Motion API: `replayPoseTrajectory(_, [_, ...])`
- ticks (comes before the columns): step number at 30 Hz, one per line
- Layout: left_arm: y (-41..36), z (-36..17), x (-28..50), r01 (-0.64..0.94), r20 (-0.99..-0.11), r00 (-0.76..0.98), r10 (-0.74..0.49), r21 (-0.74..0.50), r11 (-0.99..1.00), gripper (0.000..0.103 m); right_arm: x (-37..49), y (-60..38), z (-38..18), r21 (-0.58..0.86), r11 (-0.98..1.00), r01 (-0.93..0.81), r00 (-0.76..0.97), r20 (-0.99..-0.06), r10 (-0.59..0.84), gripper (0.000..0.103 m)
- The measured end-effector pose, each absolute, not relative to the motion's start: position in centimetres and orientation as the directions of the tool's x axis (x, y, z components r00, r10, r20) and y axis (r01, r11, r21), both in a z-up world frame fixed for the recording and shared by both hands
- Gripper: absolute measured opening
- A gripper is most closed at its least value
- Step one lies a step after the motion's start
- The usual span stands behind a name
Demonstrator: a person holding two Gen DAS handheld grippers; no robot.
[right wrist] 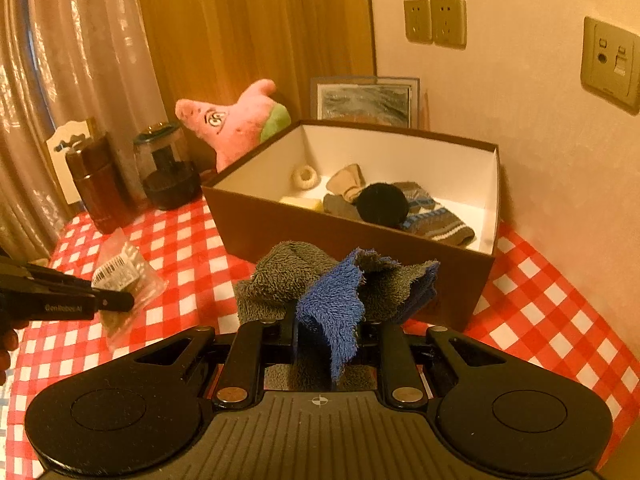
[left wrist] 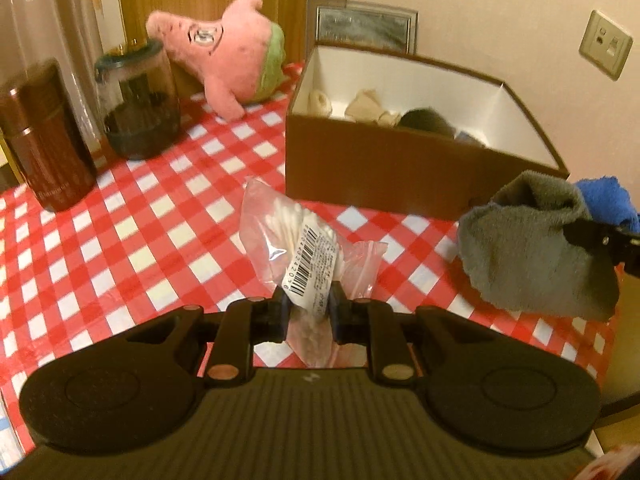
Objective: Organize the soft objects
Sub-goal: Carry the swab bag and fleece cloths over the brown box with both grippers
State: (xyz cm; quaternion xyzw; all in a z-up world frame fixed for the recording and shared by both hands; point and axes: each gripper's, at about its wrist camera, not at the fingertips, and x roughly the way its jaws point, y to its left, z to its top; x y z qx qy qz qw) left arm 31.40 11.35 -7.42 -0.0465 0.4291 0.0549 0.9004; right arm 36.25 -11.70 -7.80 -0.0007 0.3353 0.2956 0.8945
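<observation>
My left gripper (left wrist: 307,312) is shut on a clear plastic bag of cotton swabs (left wrist: 296,236) and holds it above the checked tablecloth; the bag also shows in the right wrist view (right wrist: 124,276). My right gripper (right wrist: 328,332) is shut on a grey and blue towel (right wrist: 340,288), held in front of the brown box (right wrist: 352,236); the towel shows at the right of the left wrist view (left wrist: 532,244). The box (left wrist: 384,168) holds several soft items, among them a black pompom (right wrist: 382,204) and a striped knit piece (right wrist: 436,220). A pink star plush (left wrist: 228,52) leans behind the box's left side.
A brown flask (left wrist: 44,136) and a dark glass jar (left wrist: 138,104) stand at the left on the red-and-white checked table (left wrist: 140,220). A framed picture (right wrist: 366,100) leans on the wall behind the box. Curtains hang at the left; wall sockets (right wrist: 434,22) are at the right.
</observation>
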Motion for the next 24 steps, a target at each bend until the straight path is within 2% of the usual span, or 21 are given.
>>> replayPoseTrajectory(13, [9.2,-2.4,33.0,-0.100,-0.711,0.701,0.058,-0.017,0.995,0.017,35.9,-13.2,-3.6,0.196,0.781,-0.592,0.617,-0.513,0.597,0.019])
replayPoseTrajectory(24, [7.1,0.3,37.3,-0.056,-0.662,0.749,0.037,-0.008,0.998,0.017,39.3,-14.4,0.4,0.170,0.776,-0.607,0.674,-0.407,0.616,0.019])
